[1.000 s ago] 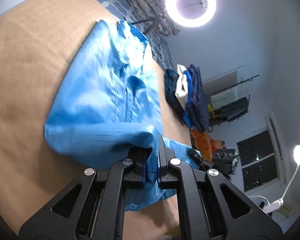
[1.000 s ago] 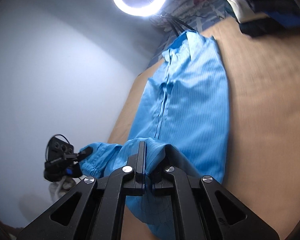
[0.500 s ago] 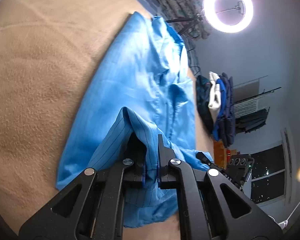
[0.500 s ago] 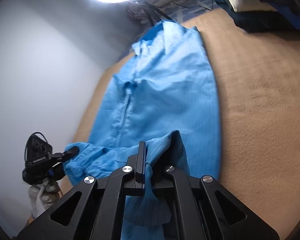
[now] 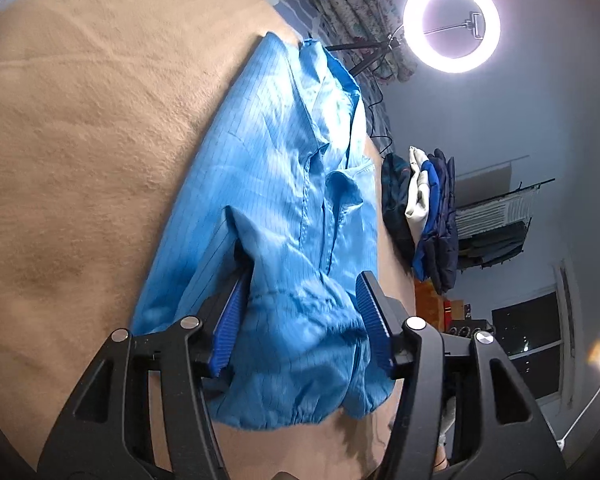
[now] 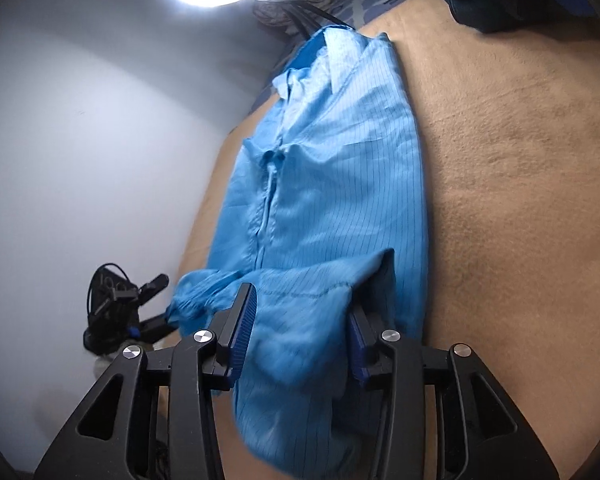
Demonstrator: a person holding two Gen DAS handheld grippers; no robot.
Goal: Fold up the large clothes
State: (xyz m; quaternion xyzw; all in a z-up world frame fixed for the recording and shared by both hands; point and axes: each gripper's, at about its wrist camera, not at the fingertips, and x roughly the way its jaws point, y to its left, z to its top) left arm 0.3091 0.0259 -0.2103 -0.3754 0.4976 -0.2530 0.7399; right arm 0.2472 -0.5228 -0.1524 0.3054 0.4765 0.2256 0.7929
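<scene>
Since the earlier frames, both tools have been lowered toward the tan blanket [image 5: 80,160] and their jaws, formerly pinched shut on blue cloth, have been parted. Left wrist view: the left tool [image 5: 300,320] is seen with its jaws opening, at a moderate gap; a bunched fold of the blue garment [image 5: 284,184] lies between the ribbed blue pads [image 5: 228,332], and whether cloth is still pressed by either pad cannot be told. An elastic cuff hangs below the jaws at the near edge of the blanket. Right wrist view: the right tool [image 6: 300,328] is likewise shown with its jaws opening, and a folded-over corner of the garment [image 6: 332,168] sits loosely between them. The garment is laid lengthwise on the blanket, collar at the far end, front placket running down its middle, with the near hem folded up over the body. A ring light [image 5: 452,24] is seen beyond the collar. A pile of dark and white clothes [image 5: 424,216] rests on the blanket, well apart from the garment. The left tool [image 6: 140,312] appears in the right wrist view near a sleeve cuff.
</scene>
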